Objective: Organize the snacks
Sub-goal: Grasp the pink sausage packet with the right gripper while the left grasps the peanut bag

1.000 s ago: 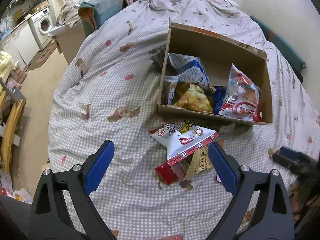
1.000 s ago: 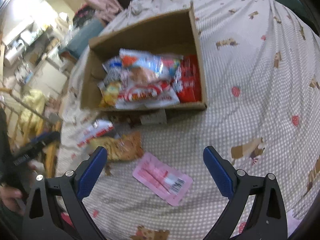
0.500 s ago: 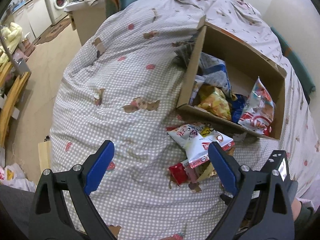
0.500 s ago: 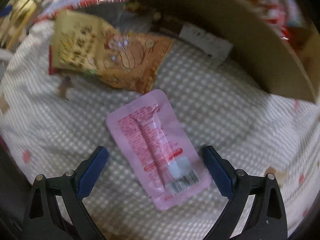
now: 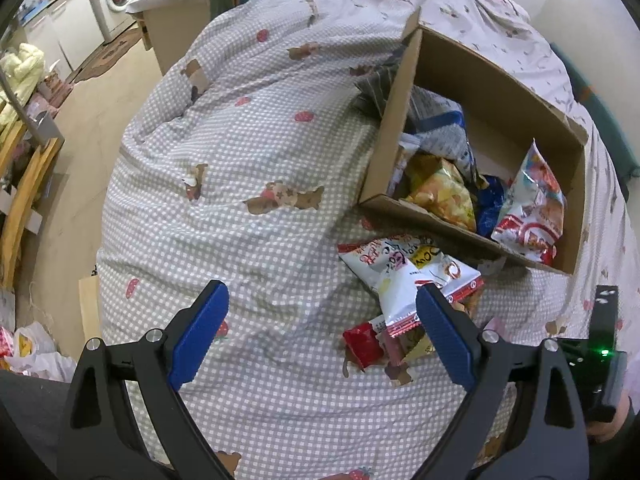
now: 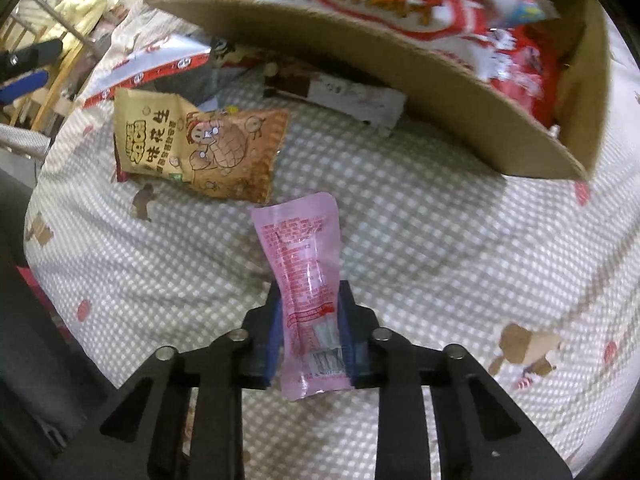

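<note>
— Pink flat plastic snack sachet (image 6: 306,280): lies on the grey checked quilt (image 6: 420,240), just short of the open brown cardboard box (image 6: 400,72), between the closing jaws of the right gripper (image 6: 308,332), pads pinching its barcode end.

— Handles how?

— Probably light, limp, slick; likely droops from an end grip. Better taken nearer mid-length.

— Left gripper (image 5: 320,332)?

— Spread wide, empty, above the white-and-red crinkly snack bag (image 5: 404,276).

free: checked bedcover (image 5: 256,128) left of cardboard box (image 5: 394,128) | blocked: loose snack packets (image 5: 404,280) — box's near wall
</note>
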A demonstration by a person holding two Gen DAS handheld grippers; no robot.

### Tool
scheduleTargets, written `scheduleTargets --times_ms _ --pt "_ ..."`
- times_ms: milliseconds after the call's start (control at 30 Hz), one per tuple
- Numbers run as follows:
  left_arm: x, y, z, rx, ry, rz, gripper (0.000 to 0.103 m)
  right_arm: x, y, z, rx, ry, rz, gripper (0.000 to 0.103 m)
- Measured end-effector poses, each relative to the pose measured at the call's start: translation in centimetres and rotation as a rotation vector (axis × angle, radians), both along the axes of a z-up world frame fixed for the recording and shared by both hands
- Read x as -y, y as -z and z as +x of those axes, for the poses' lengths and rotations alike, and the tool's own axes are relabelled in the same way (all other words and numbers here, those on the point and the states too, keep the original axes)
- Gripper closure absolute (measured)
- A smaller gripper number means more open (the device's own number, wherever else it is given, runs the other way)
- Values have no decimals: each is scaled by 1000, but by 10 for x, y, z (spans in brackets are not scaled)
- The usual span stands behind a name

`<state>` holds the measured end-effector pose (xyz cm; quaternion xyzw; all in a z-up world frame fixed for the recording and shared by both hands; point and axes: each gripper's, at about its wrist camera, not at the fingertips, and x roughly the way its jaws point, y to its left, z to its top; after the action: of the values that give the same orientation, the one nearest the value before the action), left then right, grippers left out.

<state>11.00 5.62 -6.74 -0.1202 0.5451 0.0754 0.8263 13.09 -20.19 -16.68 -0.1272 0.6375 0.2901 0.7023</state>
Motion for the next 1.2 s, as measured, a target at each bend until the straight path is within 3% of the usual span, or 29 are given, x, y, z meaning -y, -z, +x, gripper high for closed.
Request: scheduleTargets --times_ms 333,433,600,767,833,900,933,1033,1100,1200 --pt "13 8 -4 -29 53 -5 10 43 -48 -13 26 158 175 80" --pt "28 18 -7 -58 119 -18 10 62 -65 -15 66 258 218 80" --pt "71 43 -3 -125 253 -32 12 67 -72 -14 91 317 252 80" --pt "111 62 12 -137 349 46 15 57 -65 -9 98 344 254 80" --pt "117 69 18 -142 350 69 22 59 -67 -9 107 347 254 80" --pt "121 76 22 -143 362 83 42 61 -69 -9 112 345 255 79" --pt "125 78 23 -145 380 94 46 60 -69 -9 115 344 253 79" --pt "131 75 20 -126 408 85 70 59 -68 -9 120 340 244 79" --pt "134 70 18 -112 425 61 94 57 -69 -8 123 338 241 79" --pt "134 59 12 -97 433 11 96 56 -70 -9 128 337 250 79"
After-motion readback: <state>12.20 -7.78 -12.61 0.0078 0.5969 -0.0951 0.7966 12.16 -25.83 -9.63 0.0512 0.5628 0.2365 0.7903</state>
